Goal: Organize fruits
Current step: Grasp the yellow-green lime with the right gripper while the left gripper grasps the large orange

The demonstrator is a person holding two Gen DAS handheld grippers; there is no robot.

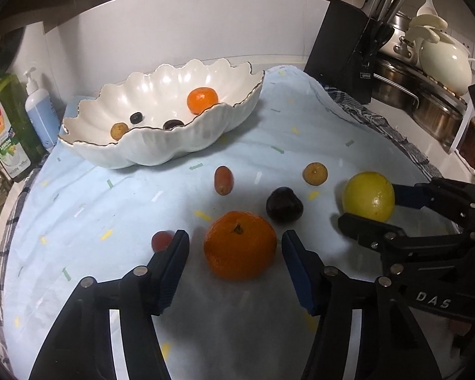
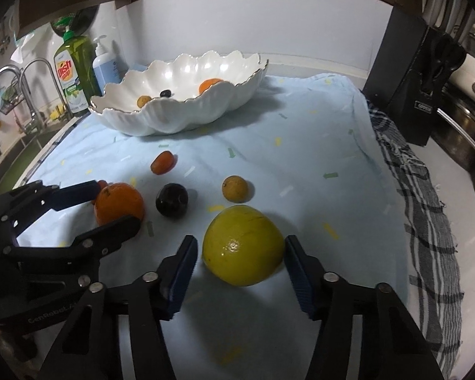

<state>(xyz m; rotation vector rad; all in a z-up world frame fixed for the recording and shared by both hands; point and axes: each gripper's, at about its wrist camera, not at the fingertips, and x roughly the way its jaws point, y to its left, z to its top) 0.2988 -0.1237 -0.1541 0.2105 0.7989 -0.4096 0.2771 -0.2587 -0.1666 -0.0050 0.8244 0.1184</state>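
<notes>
A white scalloped bowl (image 1: 186,133) at the back holds a mandarin (image 1: 202,100) and three small fruits. On the pale blue cloth lie a large mandarin (image 1: 240,244), a dark plum (image 1: 284,204), a small brown fruit (image 1: 315,173), an oblong reddish fruit (image 1: 224,180), a small red fruit (image 1: 161,240) and a yellow lemon (image 2: 243,245). My left gripper (image 1: 234,240) is open around the large mandarin without touching it. My right gripper (image 2: 240,247) is open around the lemon, its fingers just beside it; it also shows in the left wrist view (image 1: 369,202).
Dish soap (image 2: 76,72) and a pump bottle (image 2: 106,63) stand at the back left by the sink taps (image 2: 31,95). A black knife block (image 1: 348,50) and steel pots (image 1: 427,101) stand at the right. A checked towel (image 2: 418,196) borders the cloth.
</notes>
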